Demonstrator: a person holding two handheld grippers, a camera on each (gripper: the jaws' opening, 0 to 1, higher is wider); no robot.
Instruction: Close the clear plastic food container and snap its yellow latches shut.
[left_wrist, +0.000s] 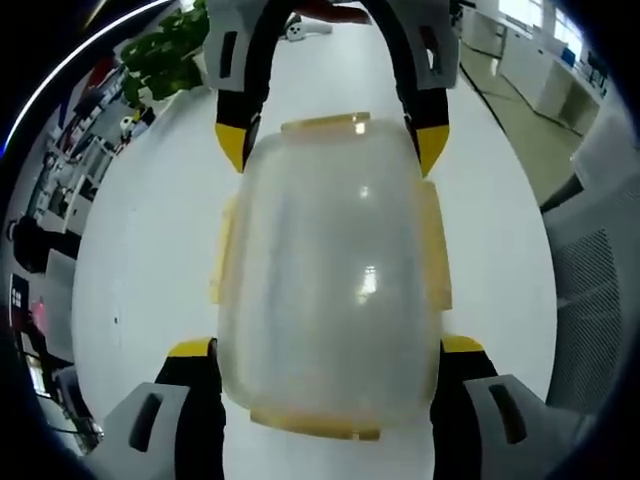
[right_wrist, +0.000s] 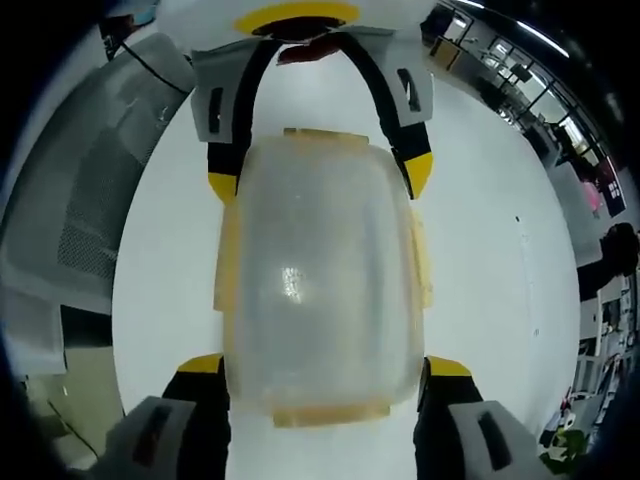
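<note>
The clear plastic food container lies on the white table with its lid down over it. Yellow latches show along its ends and both long sides; whether they are snapped I cannot tell. My left gripper stands open, its yellow-tipped jaws wide on either side of the container's near end. Facing it, the right gripper straddles the far end. In the right gripper view the container sits between my open right gripper and the left gripper beyond it.
A green plant stands at the table's far left in the left gripper view. A grey mesh office chair is off the table's edge, and it is also in the right gripper view. Office desks lie beyond.
</note>
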